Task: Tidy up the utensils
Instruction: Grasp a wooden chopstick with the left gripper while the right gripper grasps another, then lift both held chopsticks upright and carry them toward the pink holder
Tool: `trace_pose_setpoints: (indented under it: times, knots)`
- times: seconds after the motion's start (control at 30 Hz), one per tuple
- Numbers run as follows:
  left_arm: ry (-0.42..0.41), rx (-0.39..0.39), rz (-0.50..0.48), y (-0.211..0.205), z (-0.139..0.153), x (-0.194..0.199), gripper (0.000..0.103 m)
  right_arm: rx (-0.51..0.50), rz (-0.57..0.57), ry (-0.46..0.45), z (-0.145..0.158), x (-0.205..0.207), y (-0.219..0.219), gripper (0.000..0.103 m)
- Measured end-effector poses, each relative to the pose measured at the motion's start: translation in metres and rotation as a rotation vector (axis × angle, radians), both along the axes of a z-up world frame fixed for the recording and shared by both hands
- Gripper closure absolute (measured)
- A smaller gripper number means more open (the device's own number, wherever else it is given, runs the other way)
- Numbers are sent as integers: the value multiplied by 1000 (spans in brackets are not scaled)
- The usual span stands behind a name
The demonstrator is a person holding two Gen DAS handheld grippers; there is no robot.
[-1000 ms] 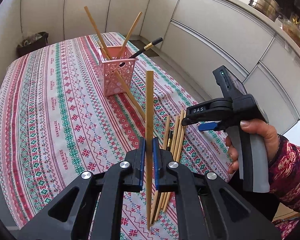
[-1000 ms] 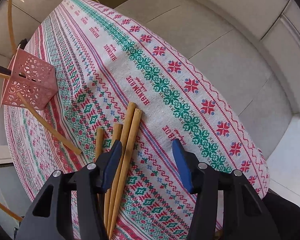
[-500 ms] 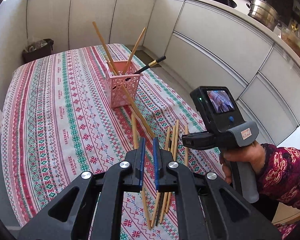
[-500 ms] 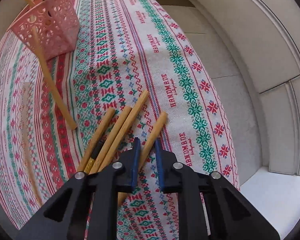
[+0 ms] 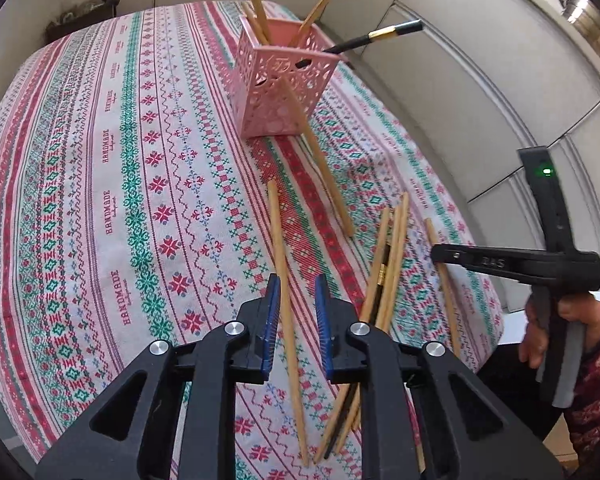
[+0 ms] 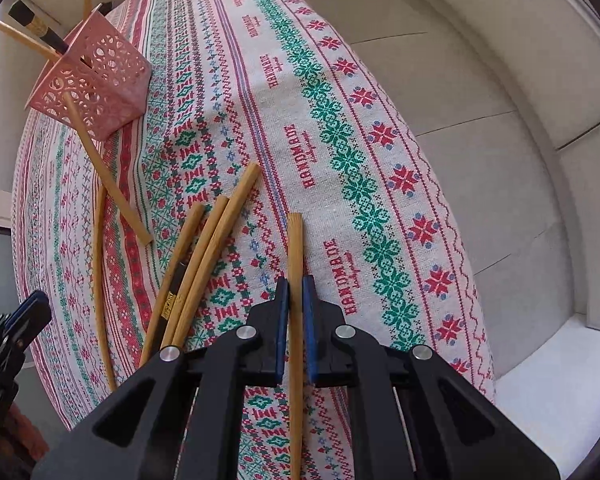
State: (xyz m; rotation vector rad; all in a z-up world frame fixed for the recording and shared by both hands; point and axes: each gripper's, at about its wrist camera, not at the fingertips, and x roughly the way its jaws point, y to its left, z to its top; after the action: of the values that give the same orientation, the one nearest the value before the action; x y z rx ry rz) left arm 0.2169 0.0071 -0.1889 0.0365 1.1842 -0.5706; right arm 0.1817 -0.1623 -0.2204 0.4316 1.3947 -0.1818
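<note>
Both grippers pointed steeply down at the table. Right gripper (image 6: 295,312) had its blue pads clamped on one bamboo chopstick (image 6: 295,248), whose far end reached out over the cloth. Left gripper (image 5: 297,312) had just been opening; its jaws stood apart, with a second bamboo chopstick (image 5: 281,248) lying on the cloth between them, not pressed by either pad.

Covering the table was a woven tablecloth (image 5: 112,184), white with red and green cross-stitch bands and the word HANDMADE repeated along it. Pale flat cabinet doors (image 5: 480,92) curved round the far side, and a steel pot (image 5: 588,20) sat on the counter above them.

A pink plastic basket (image 5: 278,88), square and pierced with lacy holes, stood upright farther along the table, holding several bamboo sticks and one black chopstick with a gold band (image 5: 376,36). One more stick (image 5: 320,160) leaned against its front wall. Near the table edge lay a loose bundle of chopsticks (image 6: 196,256), smooth, round and tan, with a dark one among them.
</note>
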Motion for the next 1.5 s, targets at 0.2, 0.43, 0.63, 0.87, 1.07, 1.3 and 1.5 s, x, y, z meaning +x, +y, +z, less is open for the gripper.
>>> trace_pose_setpoints:
  times: [0.2,0.43,0.63,0.87,1.07,1.3,1.5]
  knots:
    - [27,92,36,-28,-25,38,71,42,23,13,-1,12,-9,95]
    - [-36,243,18,-50,-47,47,77,111,40,73,-6,26,-17,94]
    - [-65,157,61,-28,-42,32,97,88,7,-10,-4,26,-16,95]
    - [-263,-163,134,42,34,-22,97,45,9,-338,54,-11,-8,95]
    - [-463,-291,223,53,82,-55,97,-78,-14,-718,128,-75,10,95]
    - [-719,-383,268,39,145,-63,97,-145,-59,-980,190,-107,2,95]
    - [-960,-440,317,7,197,-43,97,-120,-148,-1071,213,-105,-33,95]
